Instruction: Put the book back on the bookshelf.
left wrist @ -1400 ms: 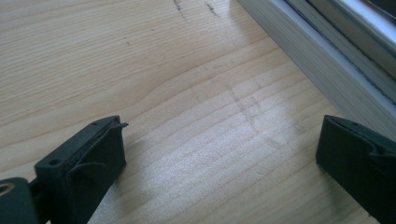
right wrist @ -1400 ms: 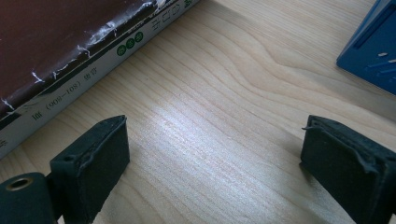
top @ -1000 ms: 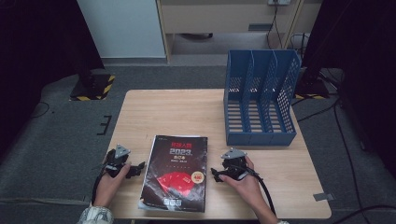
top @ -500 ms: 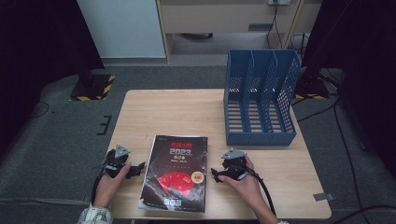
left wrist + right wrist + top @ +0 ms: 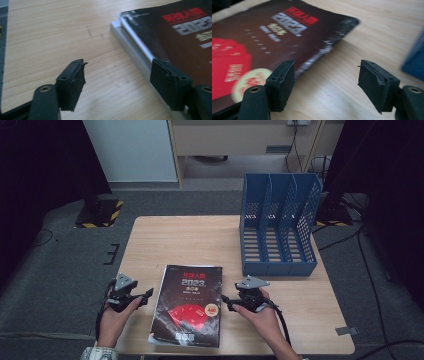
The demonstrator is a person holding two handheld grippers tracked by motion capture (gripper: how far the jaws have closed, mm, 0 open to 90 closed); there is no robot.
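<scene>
A thick book point(image 5: 187, 305) with a black and red cover lies flat near the front edge of the wooden table point(image 5: 200, 240). My left gripper point(image 5: 146, 295) hovers just left of it, pointing at its spine side. In the left gripper view the book point(image 5: 180, 37) lies ahead on the right, and the left gripper point(image 5: 120, 82) is open with only bare table between its jaws. My right gripper point(image 5: 227, 302) hovers at the book's right edge, pointing left. In the right gripper view the book point(image 5: 262, 37) lies ahead on the left and the right gripper point(image 5: 328, 82) holds nothing. Both pairs of jaws have just been closing.
A blue three-slot file rack point(image 5: 280, 225) stands on the table's back right, its corner point(image 5: 414, 62) also at the right edge of the right gripper view. Bare wood lies between the book and the rack. Grey floor and dark stands surround the table.
Both hands have lifted their grippers slightly off the table beside the book. The book and the rack have not moved.
</scene>
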